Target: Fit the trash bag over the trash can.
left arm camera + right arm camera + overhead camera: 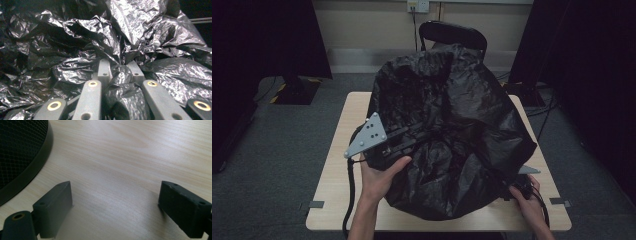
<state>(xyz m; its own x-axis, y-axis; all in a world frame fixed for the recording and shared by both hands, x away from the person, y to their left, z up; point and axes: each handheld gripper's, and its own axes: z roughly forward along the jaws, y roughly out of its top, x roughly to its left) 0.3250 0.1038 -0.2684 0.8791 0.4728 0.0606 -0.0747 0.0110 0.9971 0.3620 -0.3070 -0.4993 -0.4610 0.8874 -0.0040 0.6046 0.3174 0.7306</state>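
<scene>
At the left of the high view, the person's left forearm comes up from the bottom edge, and the left hand (379,177) cups the left claw (414,134) from beneath, thumb toward the black plastic bag (452,130). The claw lies nearly level and points rightward into the bag's side, its grey three-cornered plate (367,135) tilted up. The left gripper view looks along that claw (120,72): its jaws stand narrow, pinching a bunched fold of the crinkled bag (140,32) between them. The bag billows high over the middle of the tabletop (337,170) and hides what it covers. At the right, the right hand (527,197) rests low at the tabletop's near right corner, just beside the bag's lower edge. The right gripper view shows the right claw (115,197) standing wide with nothing between its jaws, close over bare wood (130,152), and a black mesh bin (20,152) with a round base rim at its upper left.
</scene>
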